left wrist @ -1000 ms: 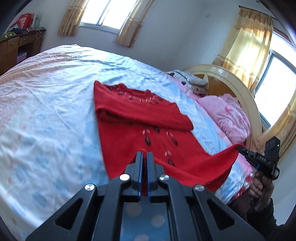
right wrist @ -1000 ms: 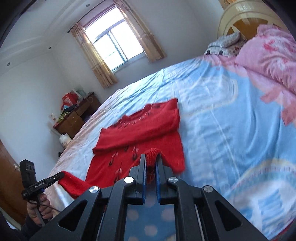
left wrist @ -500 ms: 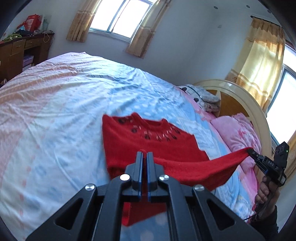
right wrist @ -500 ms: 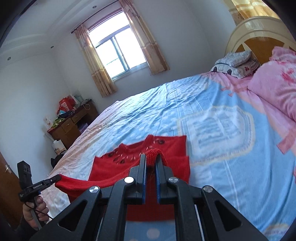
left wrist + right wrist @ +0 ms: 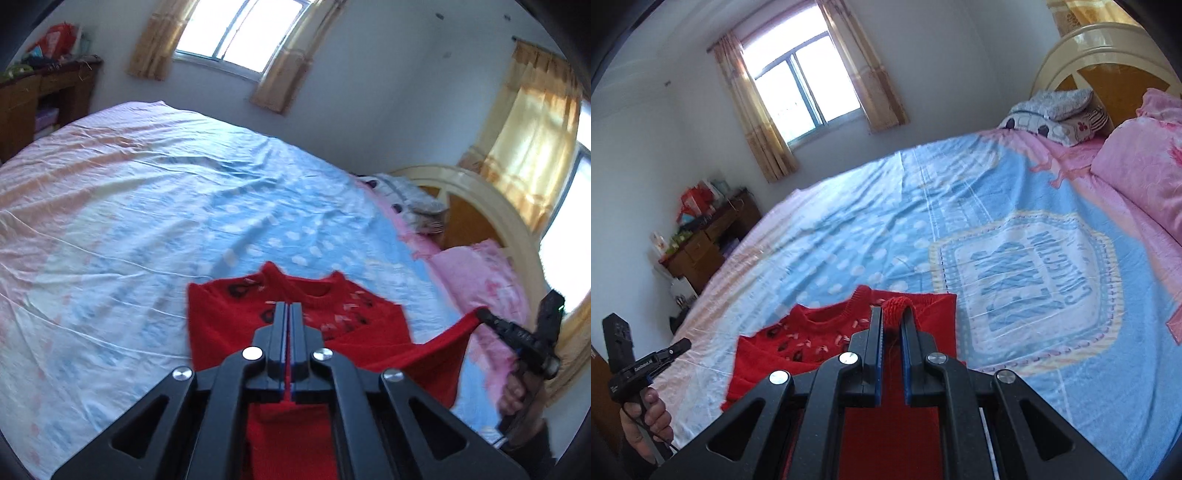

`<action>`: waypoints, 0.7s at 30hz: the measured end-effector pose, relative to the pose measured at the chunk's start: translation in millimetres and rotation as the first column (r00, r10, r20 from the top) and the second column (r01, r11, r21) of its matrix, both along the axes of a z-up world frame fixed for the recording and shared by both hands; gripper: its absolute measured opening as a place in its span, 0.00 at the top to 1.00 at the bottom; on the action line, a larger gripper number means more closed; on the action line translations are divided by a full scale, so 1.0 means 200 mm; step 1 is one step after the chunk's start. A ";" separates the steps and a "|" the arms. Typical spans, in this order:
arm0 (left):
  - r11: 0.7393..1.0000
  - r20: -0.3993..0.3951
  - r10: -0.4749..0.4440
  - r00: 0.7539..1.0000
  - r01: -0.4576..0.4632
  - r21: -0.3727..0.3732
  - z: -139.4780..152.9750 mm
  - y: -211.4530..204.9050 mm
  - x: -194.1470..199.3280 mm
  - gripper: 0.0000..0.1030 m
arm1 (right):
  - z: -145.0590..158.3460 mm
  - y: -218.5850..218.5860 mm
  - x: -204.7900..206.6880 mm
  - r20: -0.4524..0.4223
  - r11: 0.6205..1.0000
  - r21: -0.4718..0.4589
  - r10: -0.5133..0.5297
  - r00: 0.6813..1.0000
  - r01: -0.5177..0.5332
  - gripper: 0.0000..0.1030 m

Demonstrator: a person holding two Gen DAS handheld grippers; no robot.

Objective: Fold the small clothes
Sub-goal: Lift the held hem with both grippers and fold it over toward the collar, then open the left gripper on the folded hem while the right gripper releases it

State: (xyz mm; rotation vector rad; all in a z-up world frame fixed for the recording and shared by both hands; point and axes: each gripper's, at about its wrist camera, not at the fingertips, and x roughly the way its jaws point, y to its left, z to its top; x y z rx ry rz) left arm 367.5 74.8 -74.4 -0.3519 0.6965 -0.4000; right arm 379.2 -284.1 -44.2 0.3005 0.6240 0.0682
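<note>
On the bed (image 5: 1015, 206), red sweater (image 5: 221, 325) hem lifted, lower part hidden behind both tools.

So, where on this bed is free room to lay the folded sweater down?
Bare sheet lies between the red knitted sweater and the far window, and on the blue printed bedsheet toward the pink pillows. It is crowded near the headboard: pillows and a grey folded blanket.

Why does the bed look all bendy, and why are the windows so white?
Left wrist view: the fisheye lens bulges the bed, the window is washed out by daylight, and the red sweater is slightly blurred. Right wrist view: same bulge, with the window glaring less.
</note>
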 end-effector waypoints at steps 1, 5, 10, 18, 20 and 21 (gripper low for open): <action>1.000 0.013 0.000 1.000 0.000 0.024 -0.01 -0.01 -0.01 1.00 | -0.02 0.00 0.03 -0.010 1.000 0.002 -0.003 1.000 0.003 0.93; 0.982 0.022 -0.102 0.995 0.097 0.164 -0.09 -0.08 -0.08 0.91 | -0.10 0.02 0.07 -0.037 1.000 -0.018 0.013 0.999 -0.013 0.93; 0.919 0.053 -0.216 0.975 0.185 0.347 -0.16 -0.16 -0.18 0.26 | -0.15 0.03 0.08 -0.055 0.999 -0.026 0.022 0.998 -0.023 0.93; 0.784 0.097 -0.326 0.940 0.211 0.584 -0.24 -0.30 -0.23 0.24 | -0.15 0.06 0.04 -0.060 0.998 -0.040 0.041 0.997 -0.044 0.93; 0.758 0.083 -0.343 0.936 0.224 0.613 -0.27 -0.33 -0.21 0.27 | -0.15 0.07 0.03 -0.061 0.998 -0.046 0.042 0.997 -0.045 0.93; 0.754 0.067 -0.351 0.934 0.240 0.612 -0.28 -0.33 -0.20 0.41 | -0.15 0.07 0.03 -0.062 0.998 -0.047 0.042 0.997 -0.045 0.93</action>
